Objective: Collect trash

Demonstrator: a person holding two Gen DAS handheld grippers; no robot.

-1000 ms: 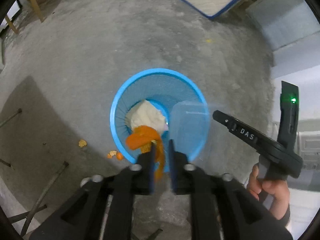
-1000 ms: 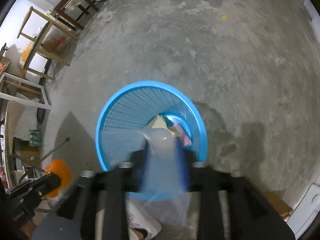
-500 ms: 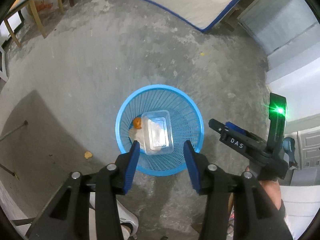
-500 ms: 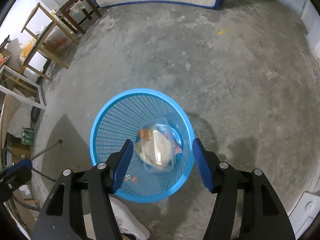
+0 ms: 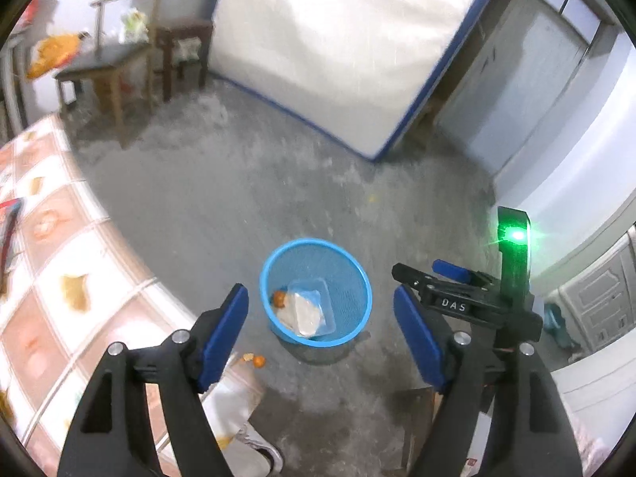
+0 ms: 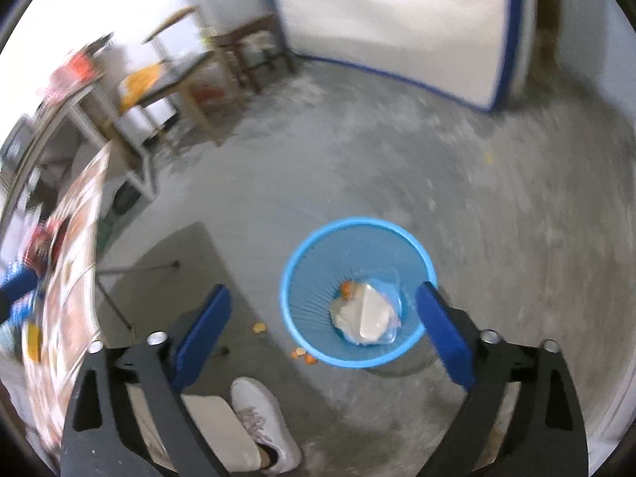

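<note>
Left-edge table [image 6: 75, 262] clutter motion-blurred

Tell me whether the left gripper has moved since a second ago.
Yes. The left gripper has pulled up and away from the basket, which now looks far smaller; its jaws are opening, empty.

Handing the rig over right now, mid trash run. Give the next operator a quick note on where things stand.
Left gripper: jaws opening, nothing between them.
Right gripper: jaws opening, also empty.
Blue basket stands on the concrete floor and holds a clear plastic container, crumpled white paper and orange peel.
Left to do: orange scraps on the floor beside the basket, near the patterned tablecloth. That table may hold more; the view is too blurred to tell.
</note>
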